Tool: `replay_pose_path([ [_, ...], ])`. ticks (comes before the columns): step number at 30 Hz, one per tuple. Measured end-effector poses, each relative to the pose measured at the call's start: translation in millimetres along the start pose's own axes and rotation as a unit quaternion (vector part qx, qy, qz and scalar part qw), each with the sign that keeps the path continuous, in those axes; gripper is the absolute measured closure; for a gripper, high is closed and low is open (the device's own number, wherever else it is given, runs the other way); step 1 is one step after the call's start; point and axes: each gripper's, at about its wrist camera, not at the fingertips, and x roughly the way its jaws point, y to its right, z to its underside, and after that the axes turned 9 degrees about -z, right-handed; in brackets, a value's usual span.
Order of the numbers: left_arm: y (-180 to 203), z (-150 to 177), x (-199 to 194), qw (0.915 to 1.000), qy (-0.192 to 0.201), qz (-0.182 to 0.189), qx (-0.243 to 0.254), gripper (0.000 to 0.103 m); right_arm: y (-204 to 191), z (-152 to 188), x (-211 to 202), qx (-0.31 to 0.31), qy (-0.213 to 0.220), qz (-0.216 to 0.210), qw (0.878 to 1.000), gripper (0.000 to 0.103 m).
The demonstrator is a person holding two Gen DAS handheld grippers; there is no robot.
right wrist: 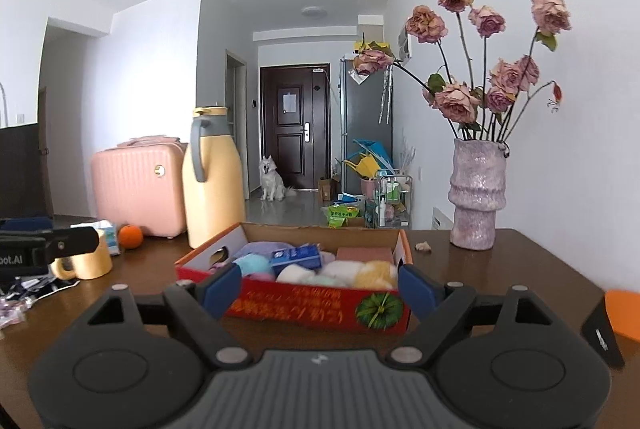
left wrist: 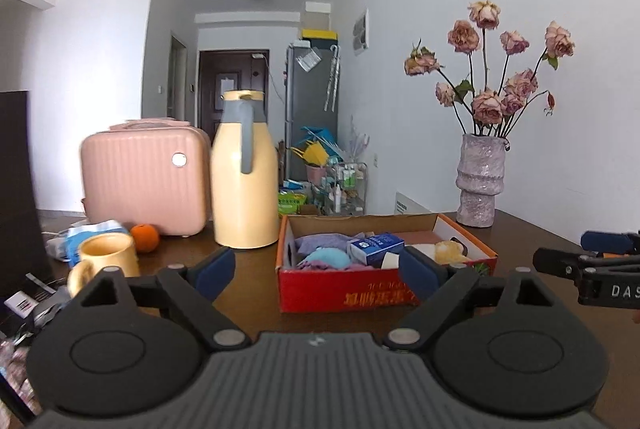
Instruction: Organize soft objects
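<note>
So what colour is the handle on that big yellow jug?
Grey-blue, on the handle of the jug; clearest in the left wrist view.

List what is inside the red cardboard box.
The red cardboard box holds soft pastel balls, purple cloth, a blue-and-white carton and a brown block. Anything beneath them is covered.

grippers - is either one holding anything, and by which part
Nothing is held. The left gripper and the right gripper are both open and empty, short of the red box.
</note>
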Motion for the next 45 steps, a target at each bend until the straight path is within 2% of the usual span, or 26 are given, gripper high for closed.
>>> replay_pose_path([
  [5, -12, 21, -53, 0.9998, 0.020, -0.005, -0.002, 0.006, -26, 22, -50, 0.002, 0.005, -0.017, 1.000, 0.016],
  [12, -31, 65, -132, 0.9996, 0.017, -0.020, -0.011, 0.000, -61, 56, -115, 0.011, 0.007, -0.044, 0.999, 0.015],
  [15, -37, 77, -164, 0.9999, 0.014, -0.006, 0.004, 0.000, -75, 70, -140, 0.009, 0.002, -0.038, 0.999, 0.014],
  [19, -44, 84, -201, 0.9983, 0.041, -0.031, 0.026, 0.000, -89, 87, -171, 0.011, -0.006, -0.019, 1.000, 0.001],
  [23, -47, 98, -226, 0.9973, 0.041, -0.048, 0.038, 0.000, -103, 103, -200, 0.013, -0.013, -0.016, 1.000, 0.000],
  [26, -47, 114, -247, 0.9974, 0.039, -0.041, 0.045, 0.000, -114, 116, -221, 0.015, -0.015, -0.016, 1.000, 0.000],
  [30, -45, 126, -256, 0.9990, 0.001, -0.024, 0.037, 0.000, -121, 130, -233, 0.023, -0.033, -0.022, 0.999, 0.000],
  [35, -46, 124, -263, 0.9990, 0.023, -0.029, 0.027, 0.000, -119, 127, -233, 0.037, -0.034, -0.023, 0.998, 0.000],
  [45, -50, 123, -262, 0.9991, 0.028, -0.025, 0.019, 0.000, -119, 124, -229, 0.034, -0.034, -0.029, 0.998, 0.000],
])
